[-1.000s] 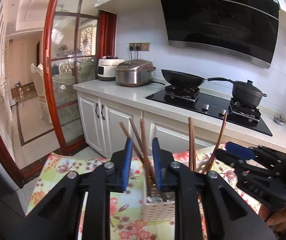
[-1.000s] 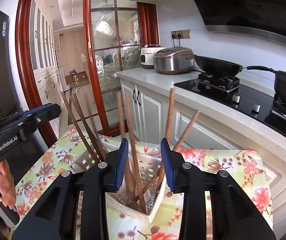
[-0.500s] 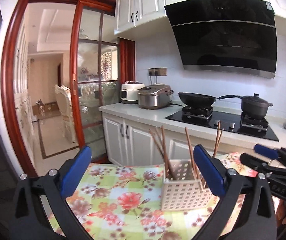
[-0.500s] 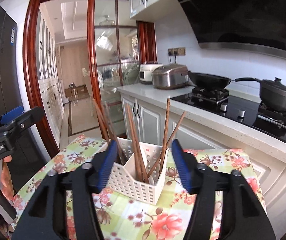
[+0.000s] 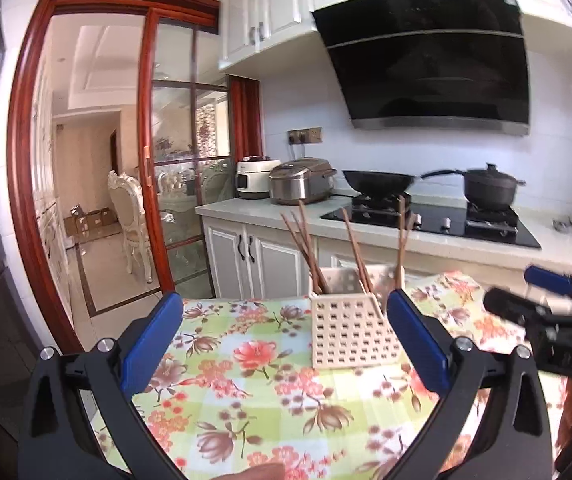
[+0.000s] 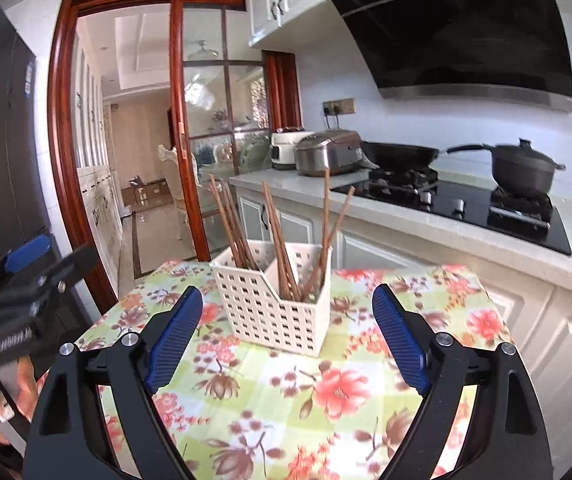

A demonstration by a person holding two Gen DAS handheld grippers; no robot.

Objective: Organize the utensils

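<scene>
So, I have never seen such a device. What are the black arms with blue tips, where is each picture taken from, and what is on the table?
No robot is here. A person holds one hand-held gripper in each hand, and each carries a camera looking forward along its two blue-padded fingers. One picture comes from the left hand-held gripper, the other from the right hand-held gripper. Both are open and hold nothing. On the flowered tablecloth stands a white perforated basket with brown chopsticks standing upright or leaning inside. Each camera also sees the other gripper at its picture's edge. Behind is a kitchen counter with a stove.
</scene>
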